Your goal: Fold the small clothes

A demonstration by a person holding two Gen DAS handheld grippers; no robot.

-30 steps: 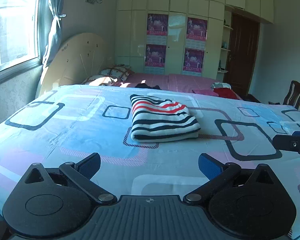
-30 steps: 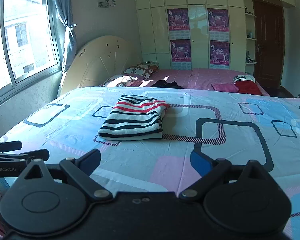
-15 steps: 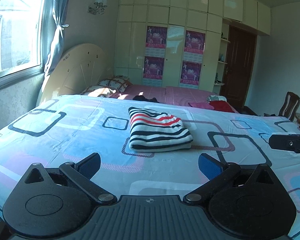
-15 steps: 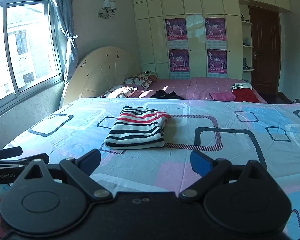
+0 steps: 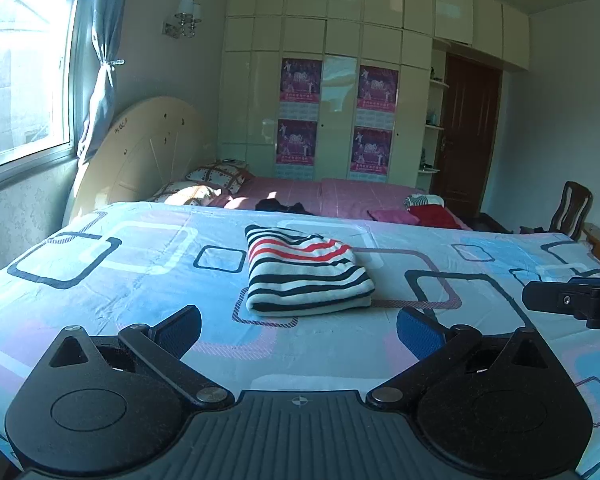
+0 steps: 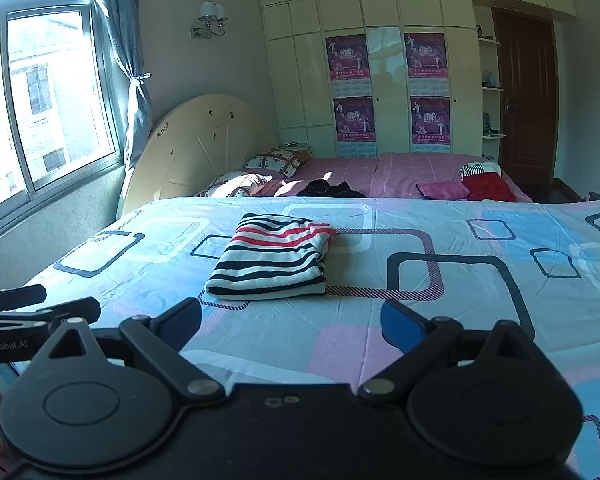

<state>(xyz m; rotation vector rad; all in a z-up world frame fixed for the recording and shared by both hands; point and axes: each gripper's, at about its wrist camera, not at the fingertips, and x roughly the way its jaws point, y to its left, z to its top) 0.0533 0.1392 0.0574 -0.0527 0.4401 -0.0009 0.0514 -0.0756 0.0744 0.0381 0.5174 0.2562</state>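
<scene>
A folded striped garment (image 5: 306,270), white with black and red stripes, lies flat on the patterned sheet in the middle of the near bed; it also shows in the right wrist view (image 6: 274,258). My left gripper (image 5: 298,330) is open and empty, held back from the garment near the bed's front. My right gripper (image 6: 290,326) is open and empty too, also back from the garment. The right gripper shows at the right edge of the left wrist view (image 5: 576,300); the left gripper shows at the left edge of the right wrist view (image 6: 24,312).
The bed sheet (image 5: 100,280) is light blue with squares. A second, pink bed (image 5: 340,196) behind holds dark, pink and red clothes (image 5: 428,212) and pillows (image 5: 216,176). A headboard, window and curtain stand left; a wardrobe, door and chair (image 5: 572,208) stand behind and right.
Both grippers have drawn back and tilted up from the folded garment, so it looks smaller and lower in both views. The garment has not moved.
</scene>
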